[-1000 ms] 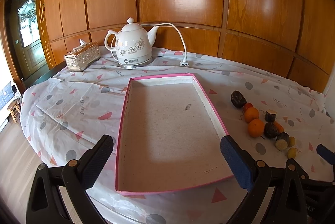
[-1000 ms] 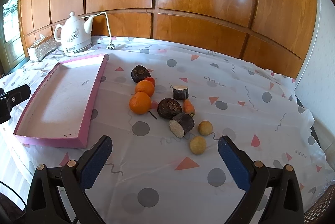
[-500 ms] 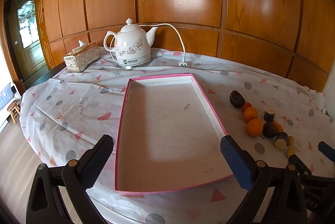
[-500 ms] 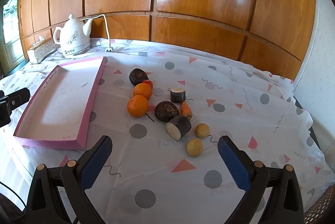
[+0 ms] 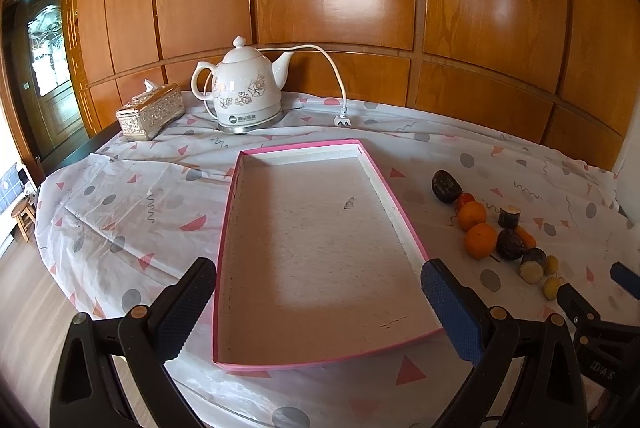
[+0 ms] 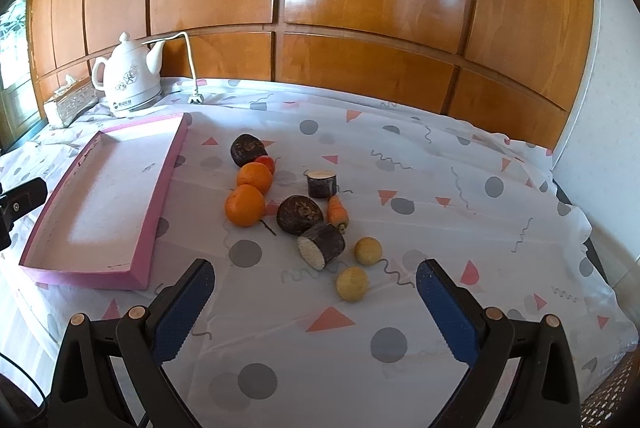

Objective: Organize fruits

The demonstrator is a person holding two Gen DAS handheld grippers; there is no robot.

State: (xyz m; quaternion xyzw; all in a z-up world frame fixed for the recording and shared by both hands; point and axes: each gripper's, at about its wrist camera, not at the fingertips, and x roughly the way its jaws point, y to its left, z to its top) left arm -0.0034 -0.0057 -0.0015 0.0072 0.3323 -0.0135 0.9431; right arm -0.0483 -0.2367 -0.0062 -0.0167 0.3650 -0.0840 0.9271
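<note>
A pink-rimmed tray (image 5: 400,210) (image 6: 160,184) lies bare on the patterned tablecloth. To its right sits a cluster of produce: two oranges (image 6: 245,205) (image 5: 480,240), a small red fruit (image 6: 266,162), dark round pieces (image 6: 300,214), cut dark cylinders (image 6: 322,246), a small carrot (image 6: 337,210) and two yellow balls (image 6: 352,284). My left gripper (image 5: 320,302) is open over the tray's near end. My right gripper (image 6: 316,300) is open, short of the yellow balls, holding nothing.
A white kettle (image 5: 246,94) with its cord and plug (image 5: 343,120) stands behind the tray, with a tissue box (image 5: 150,112) to its left. Wood panelling backs the table. The table's left edge drops to the floor, where a small stool (image 5: 24,216) stands.
Both grippers have drawn back and risen slightly; the tray and fruit look a little farther off. Nothing on the table has moved, and both stay open.
</note>
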